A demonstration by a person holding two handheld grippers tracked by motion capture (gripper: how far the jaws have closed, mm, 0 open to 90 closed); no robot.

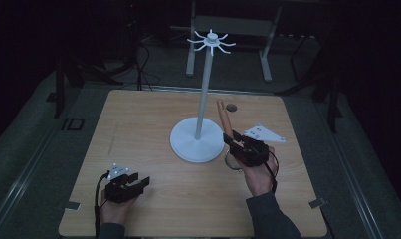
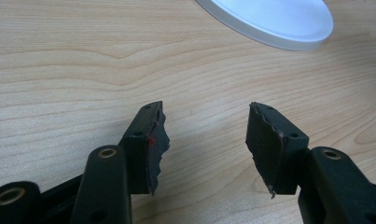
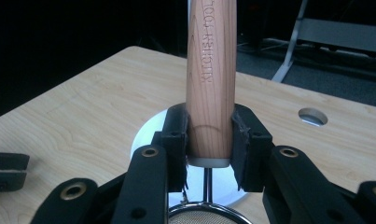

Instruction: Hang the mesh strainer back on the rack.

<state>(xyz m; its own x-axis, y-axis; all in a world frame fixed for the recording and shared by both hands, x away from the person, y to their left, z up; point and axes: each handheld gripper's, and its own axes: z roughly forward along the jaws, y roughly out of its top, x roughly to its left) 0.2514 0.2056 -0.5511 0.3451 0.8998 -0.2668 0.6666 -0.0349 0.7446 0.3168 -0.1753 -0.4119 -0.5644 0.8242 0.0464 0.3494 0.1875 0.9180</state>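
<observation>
- The left gripper (image 1: pixel 140 183) lies low on the wooden table (image 1: pixel 138 124), held in the person's left hand (image 1: pixel 113 211) at the table's near edge.
- Its jaws stand wide apart with bare tabletop between them; the left gripper view shows the torn black pads (image 2: pixel 158 140) pressing on nothing.
- Ahead of those jaws and off to their right lies the round white base (image 2: pixel 274 21) of the stand, well apart from them.
- The white stand (image 1: pixel 204 99) rises from that base as a thin pole, topped by a ring of short hooks (image 1: pixel 211 41).
- Just beside the base, on its right, the right gripper (image 1: pixel 233 141) is clamped on the wooden handle (image 1: pixel 224 119) of a kitchen strainer.
- In the right gripper view the handle (image 3: pixel 211 79) stands upright between the two pads, both touching it near its lower end, with lettering running up the wood.
- Below the jaws a thin metal stem leads down to the strainer's mesh bowl (image 3: pixel 209 217), which sits nearest the camera.
- The person's right hand (image 1: pixel 260 177) holds this gripper from behind, with its grey plate (image 1: pixel 264 133) on top.
- Past the handle, a small round hole (image 1: pixel 231 107) sits in the tabletop.
</observation>
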